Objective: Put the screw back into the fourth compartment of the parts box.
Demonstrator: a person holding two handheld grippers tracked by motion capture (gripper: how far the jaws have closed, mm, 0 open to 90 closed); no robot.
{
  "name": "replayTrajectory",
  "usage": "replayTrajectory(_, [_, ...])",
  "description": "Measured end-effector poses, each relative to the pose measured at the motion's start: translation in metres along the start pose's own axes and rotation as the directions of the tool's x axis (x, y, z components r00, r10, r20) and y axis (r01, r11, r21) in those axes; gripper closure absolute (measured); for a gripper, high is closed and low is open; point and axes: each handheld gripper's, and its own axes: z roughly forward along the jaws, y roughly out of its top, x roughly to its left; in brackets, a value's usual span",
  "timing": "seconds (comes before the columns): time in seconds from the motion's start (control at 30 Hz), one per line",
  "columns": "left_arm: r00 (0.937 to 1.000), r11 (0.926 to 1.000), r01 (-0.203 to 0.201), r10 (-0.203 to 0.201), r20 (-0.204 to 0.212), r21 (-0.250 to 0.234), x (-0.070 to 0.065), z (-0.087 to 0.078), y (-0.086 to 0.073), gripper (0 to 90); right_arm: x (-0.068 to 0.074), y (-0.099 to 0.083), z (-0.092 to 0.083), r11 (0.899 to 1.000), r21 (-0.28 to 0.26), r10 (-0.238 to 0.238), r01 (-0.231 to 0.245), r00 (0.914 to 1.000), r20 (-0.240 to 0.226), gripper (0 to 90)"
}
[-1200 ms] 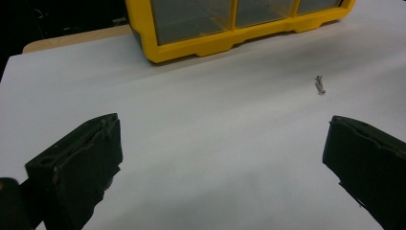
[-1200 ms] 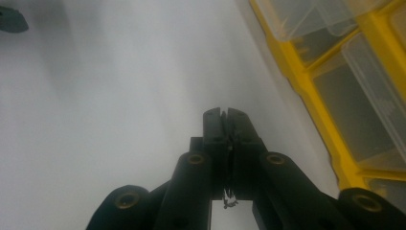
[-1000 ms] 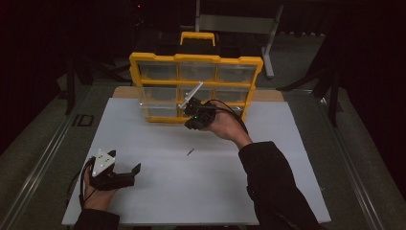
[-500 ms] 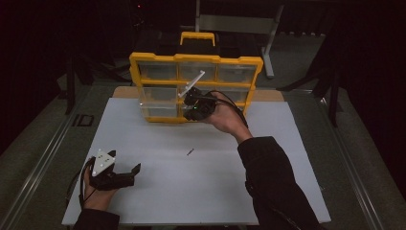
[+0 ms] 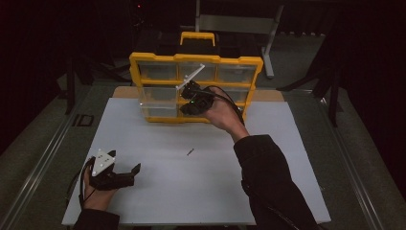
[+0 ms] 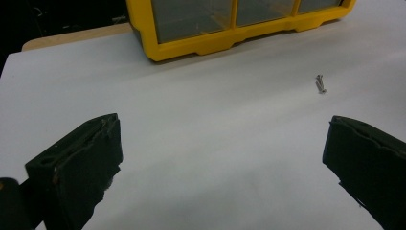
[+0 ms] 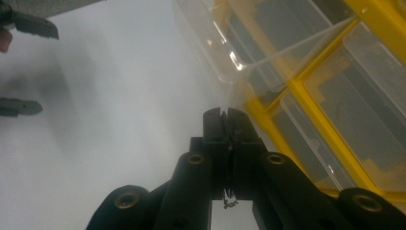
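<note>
- Clear drawer (image 5: 158,96), pulled out of the yellow organizer (image 5: 196,61) at upper centre of the high view, its long axis running towards the lower left.
- Right gripper (image 5: 187,96) pinches the drawer's thin front edge, jaws closed tight.
- One screw (image 5: 190,153) lies mid-frame on the white board (image 5: 287,182).
- Left gripper (image 5: 136,168), lower left, gapes wide, holding nothing.

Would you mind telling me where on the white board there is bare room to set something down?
The white board is bare right of the sleeve, and between the small screws and the left gripper. The left strip beside the yellow organizer is free too. It is crowded in front of the organizer, where the right gripper hangs by a clear drawer.
</note>
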Motion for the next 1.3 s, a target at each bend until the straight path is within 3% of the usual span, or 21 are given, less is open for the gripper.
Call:
replayTrajectory(0.47, [1.0,1.0,0.001,-0.001,0.002,-0.002,0.0,0.0,0.0,0.6,0.002,0.01,0.002,0.997,-0.045,0.056,-0.055,0.9981,0.026,87.4])
replayTrajectory(1.3, [0.9999,0.9999,0.012,-0.012,0.004,-0.009,0.001,-0.002,0.0,0.7,-0.003,0.035,0.005,0.99,-0.094,0.112,-0.106,0.9918,0.061,87.5])
